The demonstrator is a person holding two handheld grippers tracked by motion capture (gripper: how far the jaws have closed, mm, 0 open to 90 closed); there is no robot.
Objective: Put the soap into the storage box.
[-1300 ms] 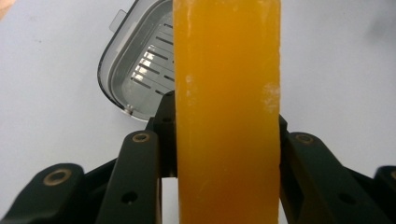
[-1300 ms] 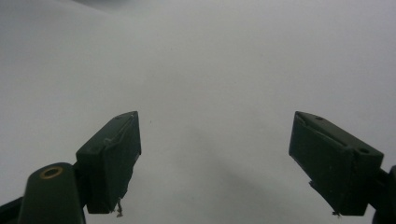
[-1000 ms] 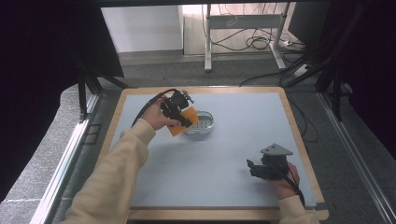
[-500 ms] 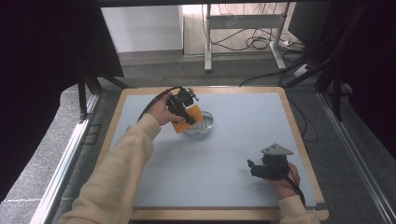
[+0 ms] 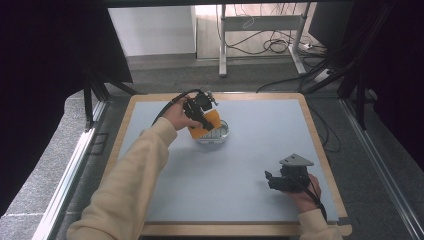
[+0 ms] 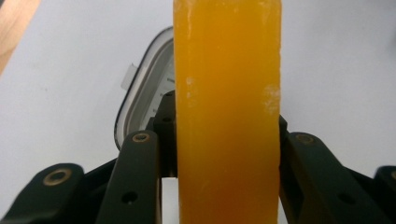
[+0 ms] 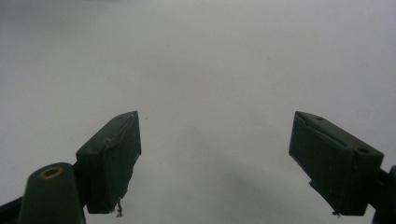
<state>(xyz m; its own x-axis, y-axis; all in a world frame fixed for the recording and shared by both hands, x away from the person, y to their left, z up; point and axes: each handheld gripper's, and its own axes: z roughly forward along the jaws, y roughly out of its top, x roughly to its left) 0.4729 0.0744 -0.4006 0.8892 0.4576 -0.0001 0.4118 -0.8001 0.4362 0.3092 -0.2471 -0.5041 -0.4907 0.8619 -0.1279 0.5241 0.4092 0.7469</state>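
Our left gripper [image 5: 204, 111] is clamped on the orange block [image 5: 206, 123], held on end just over the clear tray [image 5: 214, 134] near the tabletop's far edge; the right gripper [image 5: 274, 180] idles, jaws apart, by the near right corner.

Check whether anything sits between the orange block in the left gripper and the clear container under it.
Nothing visible does. The left gripper is shut on the orange block, held right over the clear container; in the left gripper view its rim shows just behind the block.
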